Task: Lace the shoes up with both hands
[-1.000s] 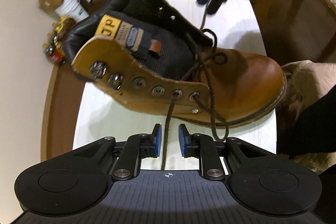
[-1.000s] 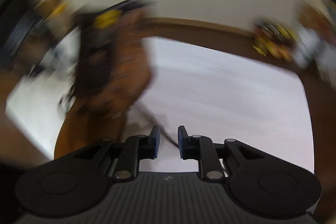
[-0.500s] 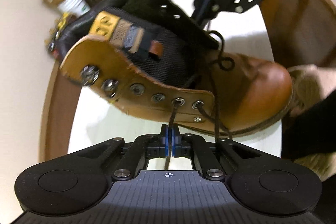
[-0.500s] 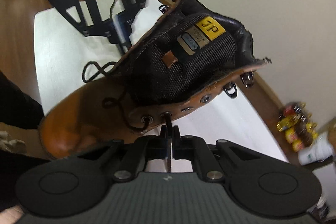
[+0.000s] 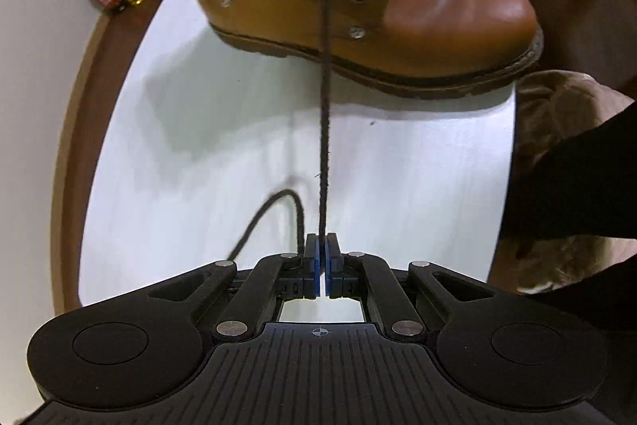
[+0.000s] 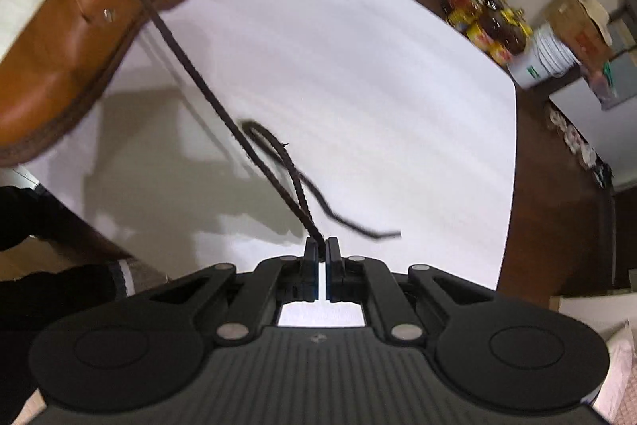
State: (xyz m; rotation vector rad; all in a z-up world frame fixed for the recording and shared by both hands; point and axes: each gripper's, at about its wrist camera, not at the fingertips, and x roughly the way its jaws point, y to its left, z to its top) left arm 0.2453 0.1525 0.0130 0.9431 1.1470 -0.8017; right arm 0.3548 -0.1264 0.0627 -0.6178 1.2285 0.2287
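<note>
A tan leather boot (image 5: 438,14) stands on the white table (image 5: 199,146), its toe to the right in the left wrist view. A dark brown lace (image 5: 324,130) runs taut from an eyelet down to my left gripper (image 5: 321,249), whose jaws are closing with the lace pinched between the blue pads; a slack loop trails off to the left. In the right wrist view the boot (image 6: 71,26) is at the upper left. The other lace end (image 6: 207,94) stretches from its eyelet to my right gripper (image 6: 321,250), which is shut on it, and the loose tail curls to the right.
Several small bottles (image 6: 485,22) stand on the floor beyond the table's brown rim (image 6: 549,186), beside a white bucket (image 6: 545,58) and a cardboard box (image 6: 577,22). A person's dark sleeve (image 5: 577,186) and beige cloth (image 5: 557,106) lie at the table's right edge.
Both grippers closed on the lace ends near the eyelets, then pulled back from the boot, drawing each lace out long and taut.
</note>
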